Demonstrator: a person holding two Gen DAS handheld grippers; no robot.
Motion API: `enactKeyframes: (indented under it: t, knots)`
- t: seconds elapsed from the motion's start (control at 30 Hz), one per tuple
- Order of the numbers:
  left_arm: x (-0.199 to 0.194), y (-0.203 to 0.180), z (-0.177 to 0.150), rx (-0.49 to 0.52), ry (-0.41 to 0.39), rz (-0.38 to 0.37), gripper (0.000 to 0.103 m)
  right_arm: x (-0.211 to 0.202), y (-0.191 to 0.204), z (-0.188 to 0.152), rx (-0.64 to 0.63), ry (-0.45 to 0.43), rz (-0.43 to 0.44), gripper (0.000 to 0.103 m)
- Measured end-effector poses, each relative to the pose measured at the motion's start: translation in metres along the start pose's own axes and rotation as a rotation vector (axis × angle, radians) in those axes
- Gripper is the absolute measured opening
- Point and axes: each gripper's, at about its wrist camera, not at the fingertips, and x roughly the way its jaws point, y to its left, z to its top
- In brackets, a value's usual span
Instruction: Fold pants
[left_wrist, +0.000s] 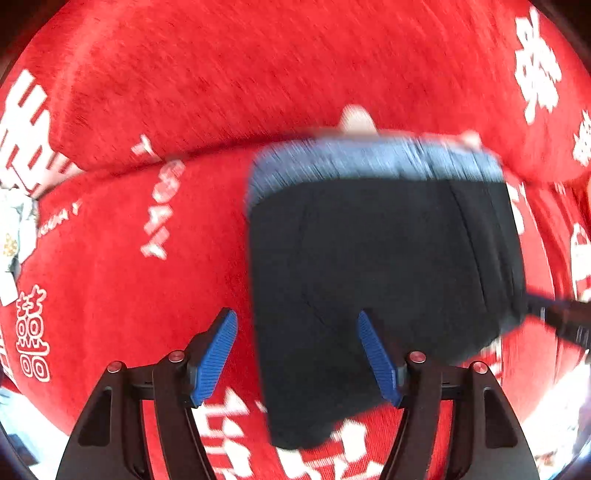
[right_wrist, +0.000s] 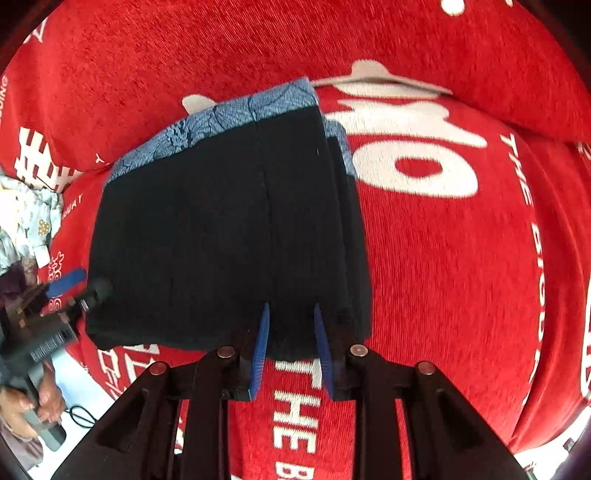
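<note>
While blurred leftward, pants (right_wrist: 229, 229) show layered folds (right_wrist: 343, 221) — rightward.

- Bright, even light; no hard shadows on the red chenille cover with white lettering (left_wrist: 147, 314).
- Left wrist view smeared by motion blur; folded black pants with blue patterned waistband (left_wrist: 384, 280) soft-edged.
- Right wrist view sharp; pants (right_wrist: 221, 236) crisp.
- Fisheye bowing, dark corners around the cover.

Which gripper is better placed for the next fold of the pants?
Right. The right gripper already straddles the near edge of the pants; the left gripper hangs open beside them, gripping nothing.
</note>
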Motion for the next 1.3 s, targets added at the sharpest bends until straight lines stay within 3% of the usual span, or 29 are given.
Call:
enactKeyframes:
  t: [0.13, 0.23, 0.27, 0.33, 0.6, 0.73, 0.93, 1.3]
  knots:
    - [0.016, 0.031, 0.042, -0.112, 0.014, -0.003, 0.069, 0.002, 0.002, -0.002, -0.015, 0.009, -0.024, 0.028]
    - [0.05, 0.04, 0.057, -0.128, 0.07, 0.009, 0.072, 0.003, 0.003, -0.004, -0.01, 0.004, -0.035, 0.028]
    - [0.059, 0.042, 0.056, -0.13, 0.09, 0.014, 0.079, 0.003, 0.002, -0.004, -0.002, 0.002, -0.033, 0.028]
    - [0.062, 0.043, 0.053, -0.134, 0.086, 0.031, 0.085, 0.001, 0.004, -0.007, 0.01, 0.0, -0.033, 0.028]
    - [0.032, 0.035, 0.033, -0.063, 0.094, 0.062, 0.085, -0.007, 0.01, -0.01, 0.004, 0.014, -0.049, 0.029]
    - [0.024, 0.037, 0.024, -0.071, 0.095, 0.096, 0.085, -0.011, 0.015, -0.011, 0.01, 0.018, -0.054, 0.042]
    - [0.021, 0.044, 0.02, -0.071, 0.119, 0.092, 0.085, -0.006, 0.026, -0.01, -0.002, 0.022, -0.1, 0.052]
    - [0.015, 0.055, 0.014, -0.027, 0.143, 0.074, 0.085, -0.009, 0.04, -0.012, 0.038, 0.021, -0.182, 0.053]
